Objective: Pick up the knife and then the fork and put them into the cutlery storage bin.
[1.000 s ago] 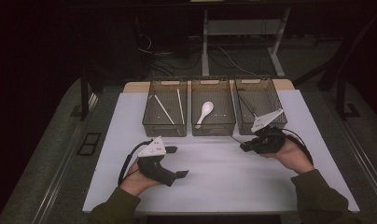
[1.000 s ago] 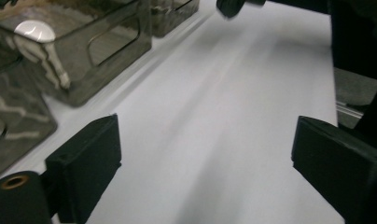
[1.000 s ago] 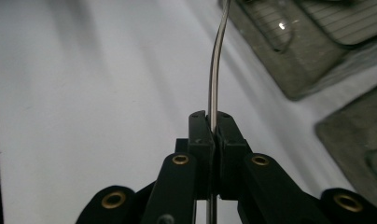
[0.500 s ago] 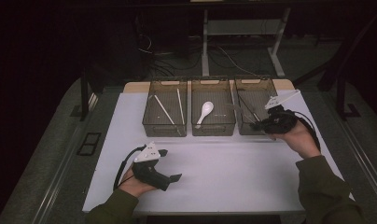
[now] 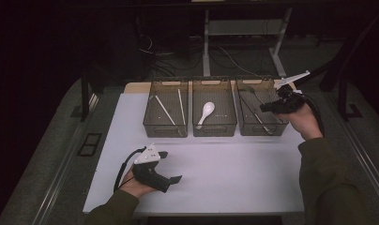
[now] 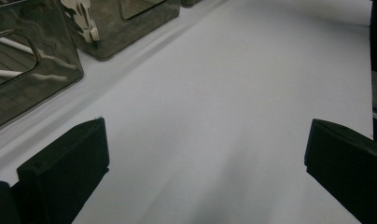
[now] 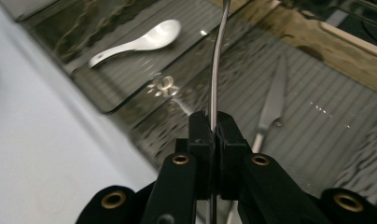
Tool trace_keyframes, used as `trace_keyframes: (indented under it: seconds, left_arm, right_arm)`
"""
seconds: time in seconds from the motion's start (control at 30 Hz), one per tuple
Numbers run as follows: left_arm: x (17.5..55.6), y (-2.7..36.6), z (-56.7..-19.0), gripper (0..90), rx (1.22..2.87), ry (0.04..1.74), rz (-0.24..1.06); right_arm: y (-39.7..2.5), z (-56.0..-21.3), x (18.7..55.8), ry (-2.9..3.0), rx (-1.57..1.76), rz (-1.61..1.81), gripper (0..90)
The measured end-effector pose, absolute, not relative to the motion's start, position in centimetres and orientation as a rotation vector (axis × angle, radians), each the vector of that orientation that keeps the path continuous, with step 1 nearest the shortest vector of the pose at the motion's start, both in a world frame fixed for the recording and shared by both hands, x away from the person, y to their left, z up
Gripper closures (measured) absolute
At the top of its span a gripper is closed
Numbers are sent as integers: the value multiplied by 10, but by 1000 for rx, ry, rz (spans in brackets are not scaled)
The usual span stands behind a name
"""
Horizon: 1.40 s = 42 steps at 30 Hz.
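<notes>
Right gripper view: right gripper (image 7: 210, 122) pinches a thin metal utensil handle (image 7: 215, 60) above the right-hand bin (image 5: 272, 127); left gripper (image 5: 171, 167) rests agape near the tabletop's front-left.

I'm at a lab-style recording bench: a white table (image 5: 234, 173) in a dark room, three matching clear bins (image 5: 214, 108) lined across mid-frame, loose cables (image 5: 225, 54) and metal stand legs (image 5: 206, 35) on the floor along the top.
</notes>
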<state>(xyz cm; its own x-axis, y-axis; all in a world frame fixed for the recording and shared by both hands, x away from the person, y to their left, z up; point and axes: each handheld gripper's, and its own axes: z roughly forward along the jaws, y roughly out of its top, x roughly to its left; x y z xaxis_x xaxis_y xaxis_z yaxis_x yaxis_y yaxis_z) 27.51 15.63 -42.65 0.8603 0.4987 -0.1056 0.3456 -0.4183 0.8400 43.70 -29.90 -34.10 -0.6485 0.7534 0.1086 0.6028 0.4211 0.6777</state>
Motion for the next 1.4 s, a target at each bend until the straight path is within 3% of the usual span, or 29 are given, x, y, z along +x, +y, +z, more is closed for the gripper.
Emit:
trace_keyframes:
  seconds: [0.6,1.17,1.4]
  left_arm:
    - [274,152,-428,0,2062,606,169]
    - [273,150,-428,0,2075,597,156]
    - [273,150,-428,0,2075,595,153]
  right_arm:
    - [-309,-376,478,2366,1428,910,865]
    - [-307,-396,480,2394,1506,806,856]
    - [-306,-394,480,2372,1493,826,740]
